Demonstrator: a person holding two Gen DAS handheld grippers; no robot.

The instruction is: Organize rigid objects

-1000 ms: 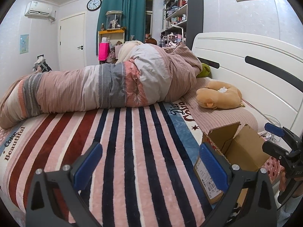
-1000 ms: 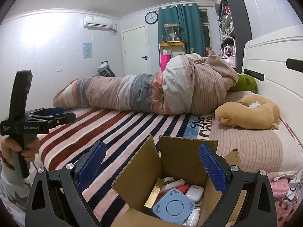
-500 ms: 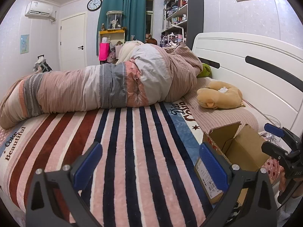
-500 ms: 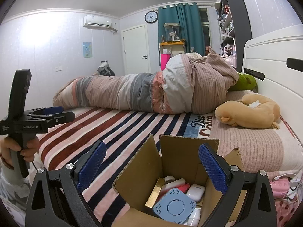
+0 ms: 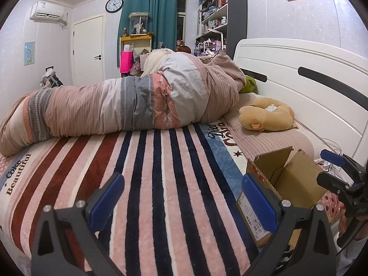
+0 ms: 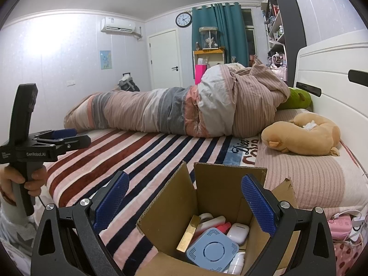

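Observation:
An open cardboard box [image 6: 216,197] stands on the striped bed, flaps up. Inside lie a blue square gadget [image 6: 212,250], a white earbud case [image 6: 238,231], a gold bar [image 6: 188,233], a pink item and small white bottles. My right gripper [image 6: 184,204] hovers open and empty just above the box. My left gripper [image 5: 181,201] is open and empty over the striped blanket, with the box [image 5: 287,184] to its right. Each gripper shows in the other's view: the left one [image 6: 62,136] at far left, the right one [image 5: 333,168] at far right.
A rolled pink and grey duvet [image 5: 128,105] lies across the bed's far side. A tan plush toy [image 5: 266,115] rests on the pillow by the white headboard [image 5: 299,87]. Pink items and cables [image 6: 345,223] sit beside the bed at right.

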